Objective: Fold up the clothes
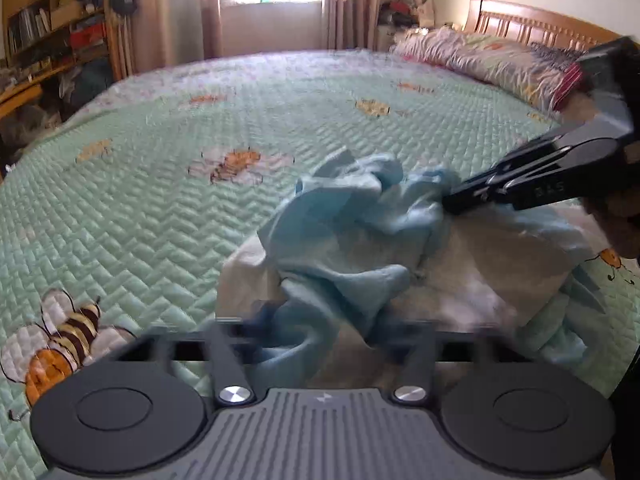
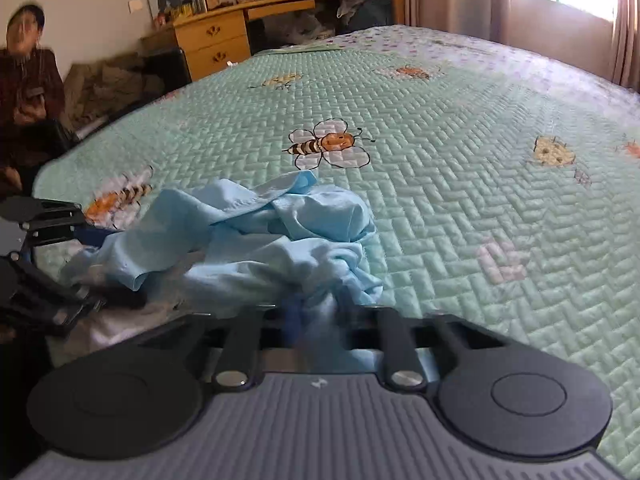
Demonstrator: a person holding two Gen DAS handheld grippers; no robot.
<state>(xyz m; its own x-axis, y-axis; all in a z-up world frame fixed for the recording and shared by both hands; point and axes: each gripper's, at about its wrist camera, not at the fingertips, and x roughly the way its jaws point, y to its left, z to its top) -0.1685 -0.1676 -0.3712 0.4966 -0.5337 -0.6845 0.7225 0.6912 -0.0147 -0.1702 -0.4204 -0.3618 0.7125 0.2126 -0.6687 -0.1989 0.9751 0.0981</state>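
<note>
Light blue garment (image 1: 352, 232) lies crumpled at lower centre of both views, on the green quilted bed (image 1: 160, 200), partly over a pale cloth (image 1: 492, 264). My right tongs (image 1: 452, 200) enter from the right of the left-wrist view, clenched on a bunched edge of the blue fabric. My left tongs (image 1: 280, 320) are nearly closed; blue fabric sits between the blurred tips, so I judge them clamped on a fold, though the blur leaves some doubt. Step in hand, as I judge it: lift and spread the garment flat. To do it well, hold both pinches firm, draw the hands apart evenly, and avoid dragging the pale cloth along. No containers in view; nothing to record there.
</note>
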